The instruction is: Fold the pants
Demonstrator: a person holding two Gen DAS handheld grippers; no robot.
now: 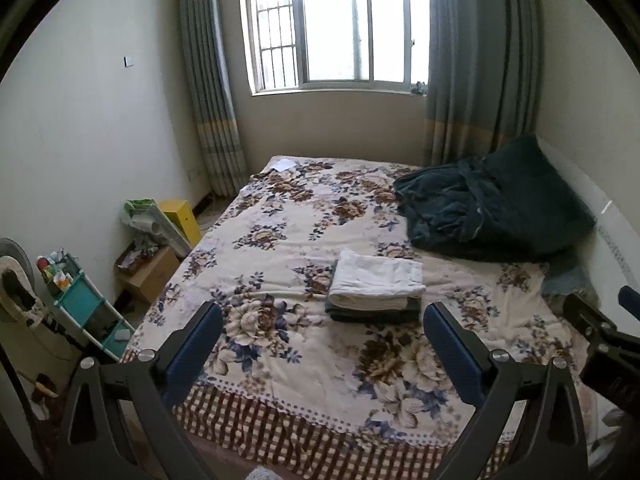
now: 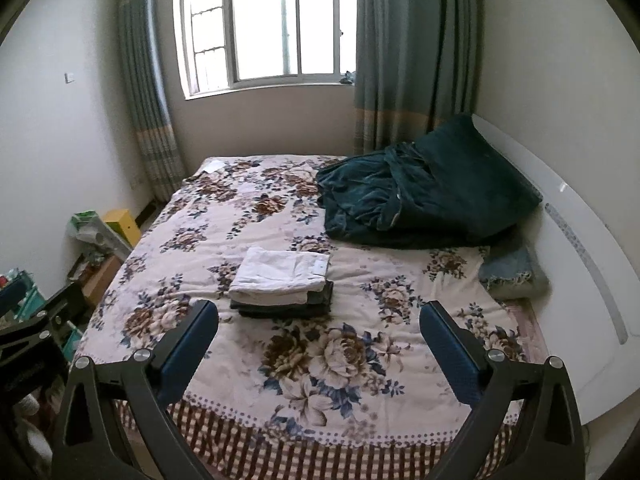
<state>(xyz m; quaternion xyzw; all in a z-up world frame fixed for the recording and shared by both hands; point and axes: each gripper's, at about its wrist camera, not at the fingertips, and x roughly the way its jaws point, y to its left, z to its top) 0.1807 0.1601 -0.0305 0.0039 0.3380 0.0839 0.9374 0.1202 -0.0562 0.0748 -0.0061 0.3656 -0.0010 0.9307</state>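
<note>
here both tongs, left (image 1: 322,320) and right (image 2: 319,318), are spread apart and hold nothing; the folded pants (image 1: 376,284) lie at 12 o'clock on the bed (image 1: 280,360), long axis crosswise.

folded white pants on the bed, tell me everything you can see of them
The folded white pants are a neat, flat rectangle of pale, soft-looking cloth with layered edges along the near side. They lie on top of darker folded garments, grey-green in tone, forming a small stack near the middle of the floral bedspread. A tiny tag-like mark shows near their right edge. Neither the left gripper nor the right gripper touches them; both are open and empty.
</note>
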